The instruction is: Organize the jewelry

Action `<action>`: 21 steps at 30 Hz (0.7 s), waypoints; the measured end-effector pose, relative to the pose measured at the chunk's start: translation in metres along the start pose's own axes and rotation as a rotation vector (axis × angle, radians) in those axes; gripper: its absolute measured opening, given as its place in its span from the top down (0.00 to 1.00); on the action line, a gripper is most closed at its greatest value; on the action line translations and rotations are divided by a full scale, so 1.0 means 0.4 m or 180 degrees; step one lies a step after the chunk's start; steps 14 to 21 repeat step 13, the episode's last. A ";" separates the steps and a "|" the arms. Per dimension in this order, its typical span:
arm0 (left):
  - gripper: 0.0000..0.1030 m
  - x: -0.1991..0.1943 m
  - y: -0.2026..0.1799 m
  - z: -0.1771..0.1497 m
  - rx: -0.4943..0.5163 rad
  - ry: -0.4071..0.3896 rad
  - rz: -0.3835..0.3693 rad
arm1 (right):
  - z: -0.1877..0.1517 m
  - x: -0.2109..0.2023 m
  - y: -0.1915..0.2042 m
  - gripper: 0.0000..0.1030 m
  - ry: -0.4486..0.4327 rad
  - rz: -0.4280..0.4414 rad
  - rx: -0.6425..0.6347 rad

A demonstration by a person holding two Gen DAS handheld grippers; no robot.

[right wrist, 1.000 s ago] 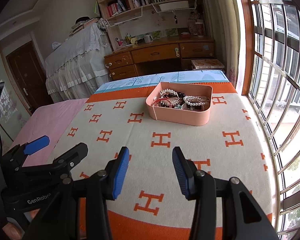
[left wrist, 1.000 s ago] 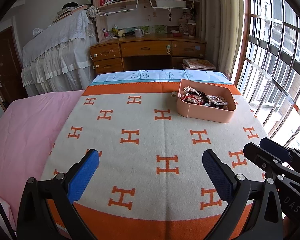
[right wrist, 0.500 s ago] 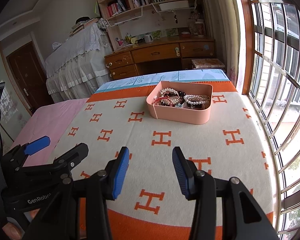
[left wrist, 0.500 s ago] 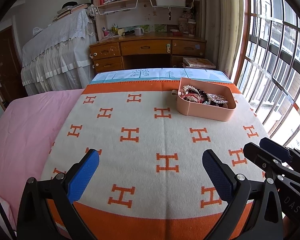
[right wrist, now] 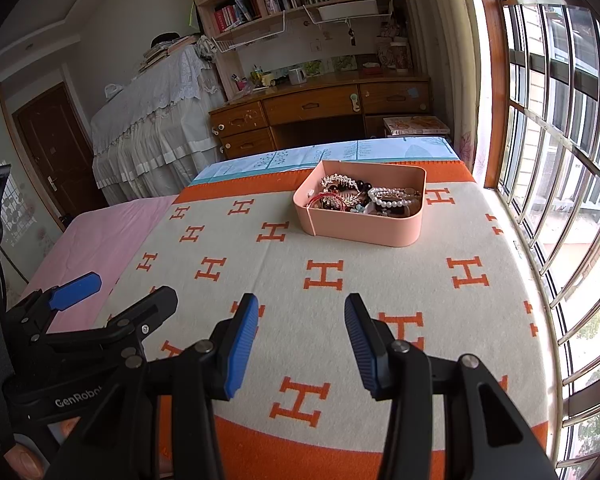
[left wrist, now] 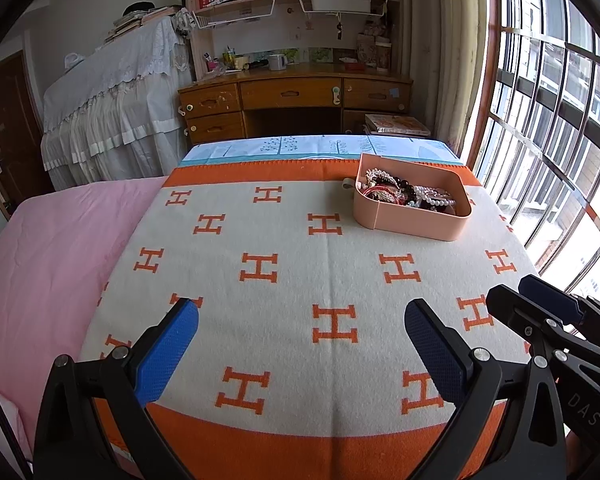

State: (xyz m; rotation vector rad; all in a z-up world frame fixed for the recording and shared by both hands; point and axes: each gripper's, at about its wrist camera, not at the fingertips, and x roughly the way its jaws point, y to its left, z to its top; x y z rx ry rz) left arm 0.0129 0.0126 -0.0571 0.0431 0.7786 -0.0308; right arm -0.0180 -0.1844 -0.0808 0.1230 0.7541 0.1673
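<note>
Jewelry (right wrist: 360,198) heaped in pink box (right wrist: 364,228) on blanket (left wrist: 300,272) — both tongs, left (left wrist: 300,354) and right (right wrist: 300,346), apart, empty, hovering well short of box.

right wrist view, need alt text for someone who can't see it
A pink tray heaped with jewelry sits on an orange and cream blanket near a barred window. In the foreground the right hand-held gripper hangs open and empty, with the left hand-held gripper beside it.
</note>
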 end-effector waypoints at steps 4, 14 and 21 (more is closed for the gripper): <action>0.01 0.000 -0.001 -0.002 0.0004 -0.0012 0.0004 | 0.000 -0.001 0.000 0.56 0.0003 0.0001 0.0001; 0.01 0.003 0.003 -0.004 -0.0017 0.0025 -0.0018 | -0.001 -0.001 0.000 0.56 0.0006 -0.0001 0.0002; 0.01 0.003 0.003 -0.004 -0.0017 0.0025 -0.0018 | -0.001 -0.001 0.000 0.56 0.0006 -0.0001 0.0002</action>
